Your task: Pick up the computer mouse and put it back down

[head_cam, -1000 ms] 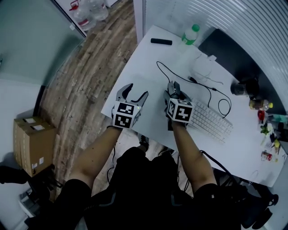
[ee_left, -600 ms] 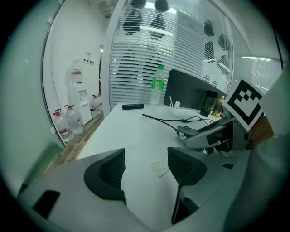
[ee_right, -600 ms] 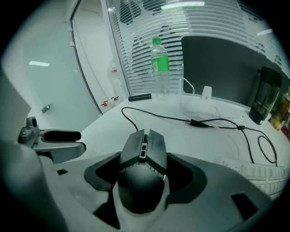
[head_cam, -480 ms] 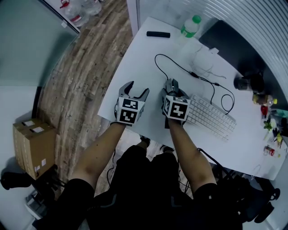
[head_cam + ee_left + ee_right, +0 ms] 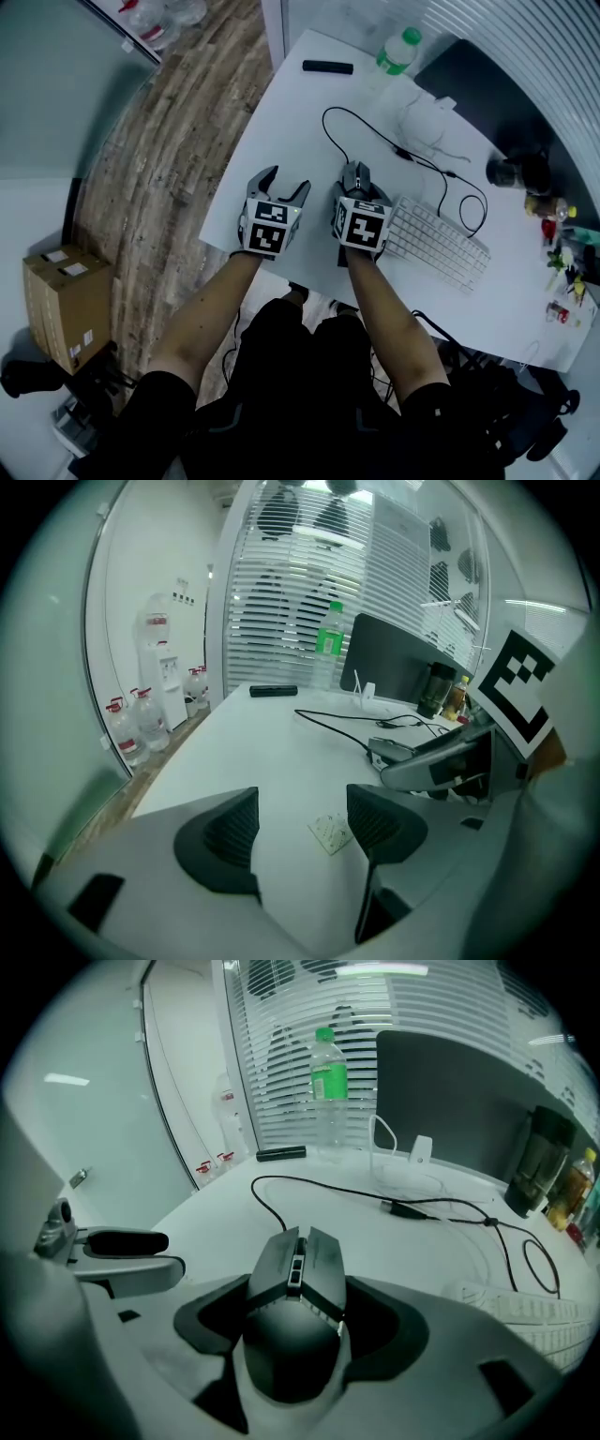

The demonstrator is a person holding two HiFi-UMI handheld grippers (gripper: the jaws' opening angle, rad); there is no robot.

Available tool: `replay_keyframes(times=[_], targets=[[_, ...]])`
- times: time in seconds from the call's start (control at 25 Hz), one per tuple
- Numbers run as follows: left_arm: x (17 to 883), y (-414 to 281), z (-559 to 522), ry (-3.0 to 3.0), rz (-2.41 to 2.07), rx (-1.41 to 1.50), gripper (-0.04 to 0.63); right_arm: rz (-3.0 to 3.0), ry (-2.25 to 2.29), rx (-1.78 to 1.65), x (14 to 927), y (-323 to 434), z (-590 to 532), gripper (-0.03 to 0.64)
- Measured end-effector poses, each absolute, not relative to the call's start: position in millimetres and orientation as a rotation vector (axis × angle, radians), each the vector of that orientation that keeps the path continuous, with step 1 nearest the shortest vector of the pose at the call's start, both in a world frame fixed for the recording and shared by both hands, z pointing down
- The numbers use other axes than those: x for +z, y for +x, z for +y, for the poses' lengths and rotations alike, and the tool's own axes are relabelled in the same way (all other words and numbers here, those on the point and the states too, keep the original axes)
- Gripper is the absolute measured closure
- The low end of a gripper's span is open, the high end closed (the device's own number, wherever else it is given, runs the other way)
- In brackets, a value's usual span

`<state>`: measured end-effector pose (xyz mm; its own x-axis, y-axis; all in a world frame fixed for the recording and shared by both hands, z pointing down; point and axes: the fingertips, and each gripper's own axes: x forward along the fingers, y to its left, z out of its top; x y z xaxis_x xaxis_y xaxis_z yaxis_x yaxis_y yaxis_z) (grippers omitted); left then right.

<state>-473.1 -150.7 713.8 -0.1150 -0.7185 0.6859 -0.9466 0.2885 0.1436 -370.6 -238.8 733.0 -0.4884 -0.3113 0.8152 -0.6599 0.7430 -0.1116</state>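
Note:
A dark grey wired computer mouse (image 5: 354, 173) (image 5: 295, 1269) sits between the jaws of my right gripper (image 5: 361, 187) (image 5: 300, 1326), low over the white table (image 5: 291, 112). The pads press on both of its sides, and its cable (image 5: 375, 141) runs away across the table. Whether the mouse rests on the surface I cannot tell. My left gripper (image 5: 284, 183) (image 5: 300, 822) hovers open beside it, near the table's front-left edge, with nothing held. A small paper scrap (image 5: 330, 832) lies on the table below its jaws.
A white keyboard (image 5: 436, 244) lies just right of the mouse. At the far side stand a green-capped bottle (image 5: 398, 52), a black bar-shaped item (image 5: 328, 67) and a dark screen (image 5: 487, 103). Small clutter lines the right edge. Cardboard boxes (image 5: 66, 300) sit on the floor at left.
Both grippers have sunk a little toward the table. The mouse stays between the right jaws, and the left jaws stay open.

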Motion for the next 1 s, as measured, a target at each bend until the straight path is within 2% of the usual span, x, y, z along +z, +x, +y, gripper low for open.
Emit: replay_keyframes(times=[0.32,0.52,0.72,1.0], targets=[[711,-475,-150,1.485,-1.902,0.435,0.287,-2.099,0.700,0.507,735,-373,-237,0.311],[690,-473,-142,1.480,-1.913,0.431,0.287,-2.106,0.682,0.556,727,-367,-233,0.259],[646,-480,-147,1.526,-1.979,0.377,0.287,-2.235,0.715,0.550,668,-370,-249,0.285],[577,-454,-168,1.624,-2.033,0.295,0.287,-2.434,0.732,0.572,570,-344,-266,0.285]])
